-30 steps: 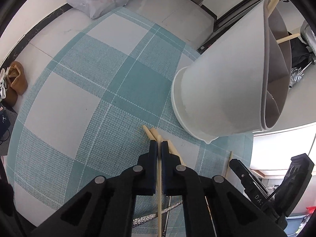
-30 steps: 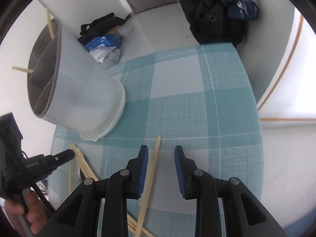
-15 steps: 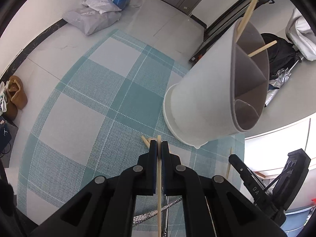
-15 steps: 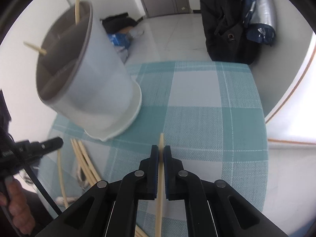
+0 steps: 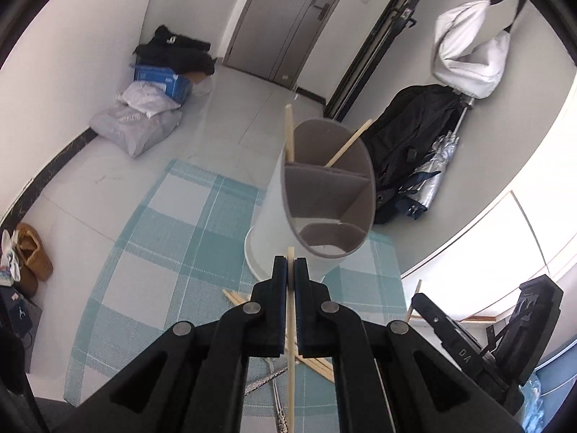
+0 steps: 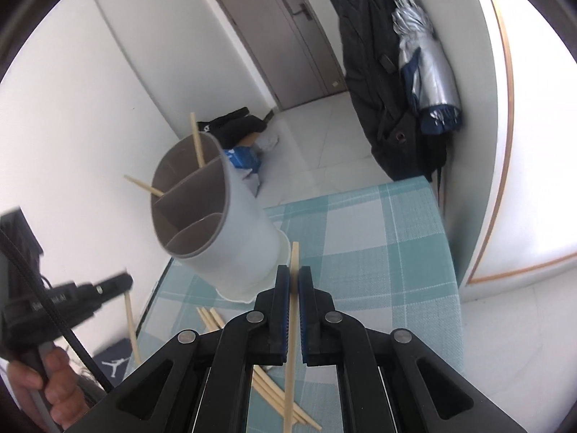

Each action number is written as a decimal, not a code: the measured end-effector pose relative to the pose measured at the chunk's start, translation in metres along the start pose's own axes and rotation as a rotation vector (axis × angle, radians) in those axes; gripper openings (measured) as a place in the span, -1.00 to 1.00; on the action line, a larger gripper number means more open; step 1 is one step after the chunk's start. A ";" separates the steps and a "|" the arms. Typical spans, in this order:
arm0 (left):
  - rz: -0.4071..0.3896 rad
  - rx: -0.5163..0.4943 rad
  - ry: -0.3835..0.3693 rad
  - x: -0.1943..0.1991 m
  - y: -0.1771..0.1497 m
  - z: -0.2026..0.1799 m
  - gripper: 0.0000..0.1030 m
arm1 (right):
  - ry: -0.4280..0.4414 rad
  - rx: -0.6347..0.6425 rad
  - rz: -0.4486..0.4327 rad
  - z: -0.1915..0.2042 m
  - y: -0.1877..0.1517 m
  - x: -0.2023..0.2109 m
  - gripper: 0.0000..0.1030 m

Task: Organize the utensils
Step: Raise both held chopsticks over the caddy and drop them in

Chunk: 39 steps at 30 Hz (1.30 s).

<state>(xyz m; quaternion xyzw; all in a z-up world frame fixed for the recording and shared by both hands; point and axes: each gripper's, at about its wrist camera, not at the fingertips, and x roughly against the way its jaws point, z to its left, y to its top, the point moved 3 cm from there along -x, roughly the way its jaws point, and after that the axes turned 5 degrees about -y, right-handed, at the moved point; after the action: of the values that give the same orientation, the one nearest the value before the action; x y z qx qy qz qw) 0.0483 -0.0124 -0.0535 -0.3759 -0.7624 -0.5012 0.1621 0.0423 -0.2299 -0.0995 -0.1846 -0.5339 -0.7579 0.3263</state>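
Observation:
A white utensil holder with grey inner dividers stands on the teal checked table mat; two wooden chopsticks stick out of its far compartment. My left gripper is shut on a wooden chopstick, raised just short of the holder's rim. My right gripper is shut on another wooden chopstick, raised to the right of the holder. Several loose chopsticks lie on the mat below both grippers.
A metal utensil handle lies on the mat under my left gripper. The other gripper shows at the right of the left view and at the left of the right view. Bags and coats lie beyond the table.
Both grippers have lifted off the mat with their chopsticks and tilted up toward the holder's open top. A second ago the right gripper was open around its chopstick; it then shut.

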 end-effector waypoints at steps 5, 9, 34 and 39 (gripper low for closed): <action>-0.115 -0.089 -0.024 0.024 0.011 -0.017 -0.99 | -0.002 0.067 -0.064 0.019 -0.004 0.023 -0.93; -0.147 -0.121 -0.047 0.033 0.017 -0.023 -0.99 | 0.021 0.074 -0.085 0.030 -0.007 0.032 -0.93; -0.421 -0.152 -0.016 0.058 0.121 -0.048 -0.99 | 0.128 0.078 -0.288 0.067 0.090 0.074 -0.97; -0.464 -0.145 -0.020 0.043 0.150 -0.043 -0.99 | 0.159 0.107 -0.340 0.081 0.137 0.070 -1.00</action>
<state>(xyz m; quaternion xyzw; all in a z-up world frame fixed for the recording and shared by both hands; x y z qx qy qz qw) 0.1246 -0.0004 0.0891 -0.2065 -0.7920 -0.5745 0.0076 0.0810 -0.2047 0.0681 -0.0135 -0.5694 -0.7848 0.2443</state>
